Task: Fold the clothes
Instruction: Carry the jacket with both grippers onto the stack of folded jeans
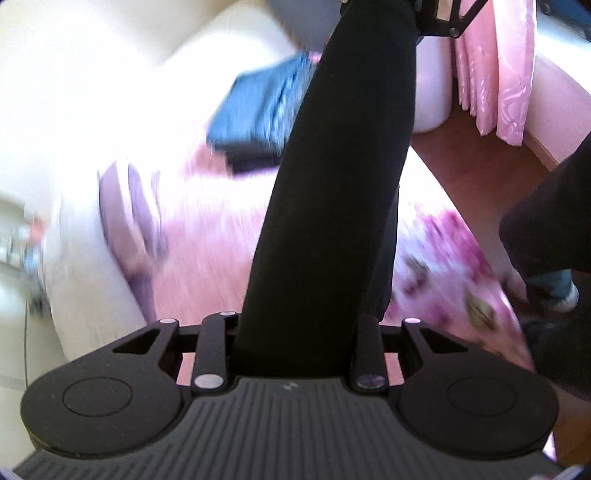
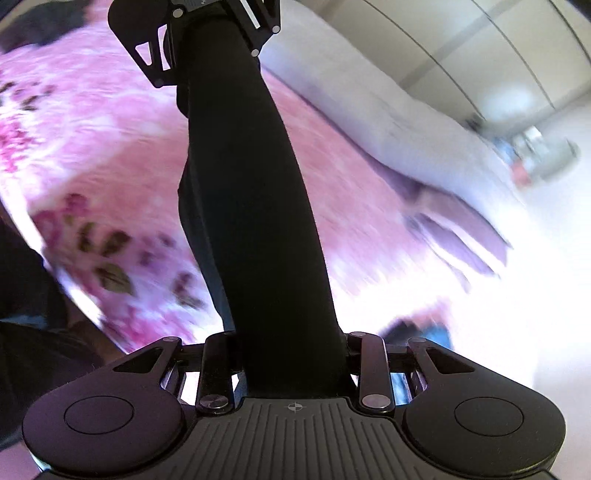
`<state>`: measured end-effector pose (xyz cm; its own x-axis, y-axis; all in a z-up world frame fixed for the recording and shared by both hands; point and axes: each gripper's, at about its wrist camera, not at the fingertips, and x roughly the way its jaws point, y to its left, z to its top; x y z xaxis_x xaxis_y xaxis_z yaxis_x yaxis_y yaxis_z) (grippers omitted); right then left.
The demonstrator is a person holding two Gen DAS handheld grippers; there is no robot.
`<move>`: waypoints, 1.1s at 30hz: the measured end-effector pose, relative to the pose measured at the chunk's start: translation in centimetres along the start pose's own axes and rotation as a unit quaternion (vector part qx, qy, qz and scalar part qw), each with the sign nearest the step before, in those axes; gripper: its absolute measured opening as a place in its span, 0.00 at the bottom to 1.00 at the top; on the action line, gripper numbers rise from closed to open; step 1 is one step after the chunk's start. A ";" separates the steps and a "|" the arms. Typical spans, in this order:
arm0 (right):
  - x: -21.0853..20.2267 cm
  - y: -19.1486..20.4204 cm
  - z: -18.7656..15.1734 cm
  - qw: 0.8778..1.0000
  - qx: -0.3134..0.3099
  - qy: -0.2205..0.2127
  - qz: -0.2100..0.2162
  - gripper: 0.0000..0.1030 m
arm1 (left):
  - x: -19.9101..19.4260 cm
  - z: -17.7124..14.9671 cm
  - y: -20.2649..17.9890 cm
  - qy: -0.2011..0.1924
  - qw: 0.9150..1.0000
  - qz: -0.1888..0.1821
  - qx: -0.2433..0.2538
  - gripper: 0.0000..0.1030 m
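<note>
A long black garment [image 1: 343,177] is stretched in the air between my two grippers above a bed. My left gripper [image 1: 295,343] is shut on one end of it; the cloth runs up to my right gripper [image 1: 436,18] at the top edge. In the right wrist view my right gripper [image 2: 295,354] is shut on the other end of the black garment [image 2: 251,206], which runs up to my left gripper [image 2: 207,33]. My fingertips are hidden by the cloth.
A pink floral bedspread [image 2: 92,147] lies below. A folded dark blue stack [image 1: 258,110] sits on the bed, with a striped pale garment [image 1: 129,214] nearby. Pink curtains [image 1: 495,66] and wooden floor [image 1: 480,162] are at the right. The person's dark leg [image 1: 546,221] stands beside the bed.
</note>
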<state>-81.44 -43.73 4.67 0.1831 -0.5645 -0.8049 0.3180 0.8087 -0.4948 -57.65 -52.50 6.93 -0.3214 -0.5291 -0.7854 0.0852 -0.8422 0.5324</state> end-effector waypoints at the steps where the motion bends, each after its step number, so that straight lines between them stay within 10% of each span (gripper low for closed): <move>1: -0.2 -1.6 -0.9 1.000 0.012 0.006 -0.012 0.30 | 1.0 1.7 1.3 -0.010 1.000 0.003 0.011 0.27; 17: 13.0 -36.9 -22.0 0.986 0.004 -0.023 -0.168 0.32 | 27.9 29.9 19.2 -0.011 0.987 0.161 0.025 0.27; 21: 22.0 -36.7 -28.5 0.986 -0.028 -0.018 -0.165 0.35 | 39.3 30.9 14.6 0.023 0.993 0.115 0.009 0.28; 25: 29.4 -33.2 -34.1 0.997 -0.034 0.029 -0.070 0.37 | 47.1 30.4 8.9 0.069 0.996 0.052 0.033 0.37; 33: 28.7 -30.9 -37.4 0.997 -0.018 0.029 -0.074 0.53 | 45.4 29.0 8.4 0.061 0.994 0.075 0.047 0.45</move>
<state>-120.77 -78.75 -15.34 0.0822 -0.6681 -0.7395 0.3040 0.7235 -0.6198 -98.91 -80.53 -15.08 -0.1954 -0.6615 -0.7241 0.0328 -0.7423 0.6693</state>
